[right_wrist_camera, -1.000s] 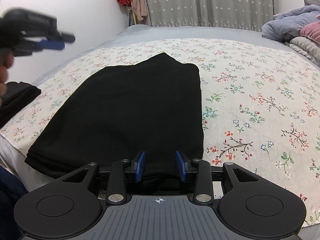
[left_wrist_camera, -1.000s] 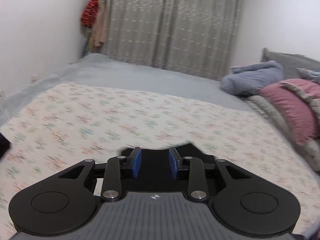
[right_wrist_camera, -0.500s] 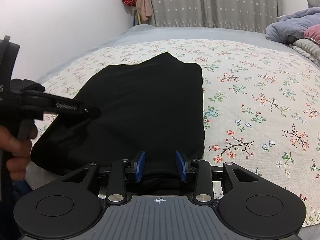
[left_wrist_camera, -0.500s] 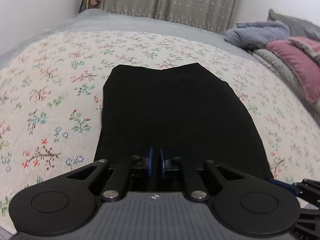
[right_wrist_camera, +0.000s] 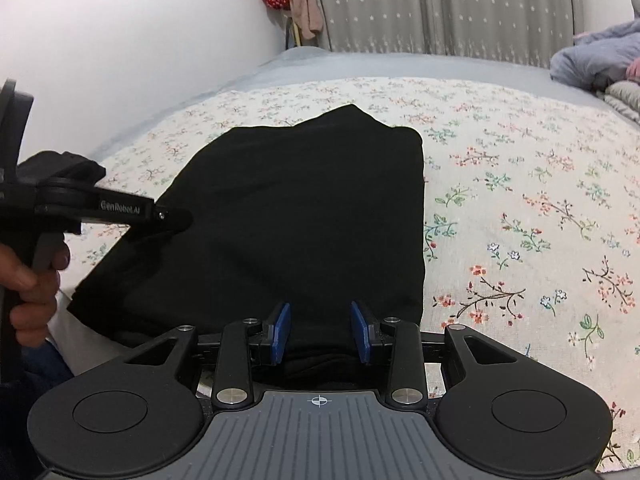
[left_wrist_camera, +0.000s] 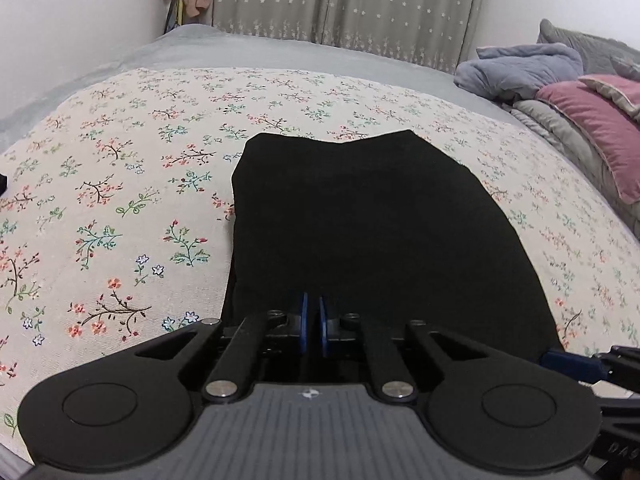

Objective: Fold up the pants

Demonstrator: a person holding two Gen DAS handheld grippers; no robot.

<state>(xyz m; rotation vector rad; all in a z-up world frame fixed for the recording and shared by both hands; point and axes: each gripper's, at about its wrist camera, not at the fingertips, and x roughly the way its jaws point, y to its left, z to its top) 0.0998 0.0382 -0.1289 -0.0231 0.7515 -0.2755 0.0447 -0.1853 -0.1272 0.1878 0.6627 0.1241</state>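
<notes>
Left gripper (left_wrist_camera: 311, 322): blue pads almost together, only a narrow slit between them, clamped on the near left edge of the pants; in the right wrist view its black body comes in from the left, held by a bare hand (right_wrist_camera: 30, 280), with its tip over the left side of the cloth.
Pants (left_wrist_camera: 372, 232): black, folded into a broad flat panel on the floral sheet, the near edge at the near side of the bed and the far edge notched in the middle.
Right gripper (right_wrist_camera: 320, 334): blue pads apart, the bunched near right edge of the pants lying between them; whether the pads touch the cloth cannot be told.
Floral sheet (right_wrist_camera: 532, 208): pale, with small sprigs, spread on both sides of the pants and beyond them.
Bedding pile (left_wrist_camera: 560, 80): grey-blue blanket and pink pillow at the far right, well apart from the pants.
Curtain (left_wrist_camera: 344, 4): grey, starred, along the far wall.
</notes>
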